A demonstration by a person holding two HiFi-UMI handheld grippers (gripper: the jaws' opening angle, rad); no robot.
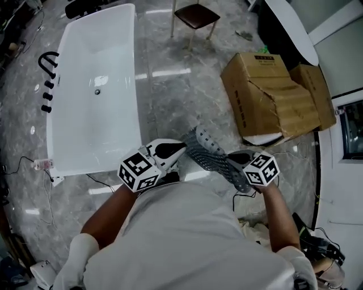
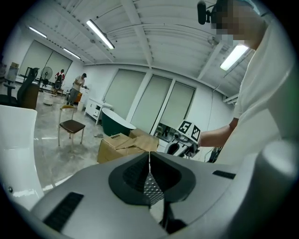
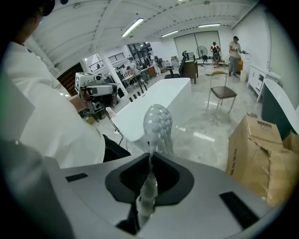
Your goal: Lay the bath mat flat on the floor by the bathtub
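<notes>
Glossy grey marbled floor (image 1: 176, 96) filling the whole head view. White bathtub (image 1: 93, 85) standing along the floor's left side, empty, with black fittings (image 1: 48, 73) at its left rim. Torn cardboard box (image 1: 266, 93) toward the floor's right edge, with a second box (image 1: 311, 90) touching its right side. Dark-seated chair (image 1: 195, 16) near the top edge, between tub and boxes and well apart from both. Grey perforated bath mat (image 1: 211, 153) held up off the floor as a twisted band stretched between the two tools, over bare floor just right of the tub's near corner, close in front of the person's chest. Clenched on one end of it, the left gripper (image 1: 170, 150): jaws pressed together in the left gripper view, a dotted fold of mat pinched between them. Clamped on the other end, the right gripper (image 1: 241, 161): a strip of mat running through the closed jaws, a rounded flap standing up beyond them.
</notes>
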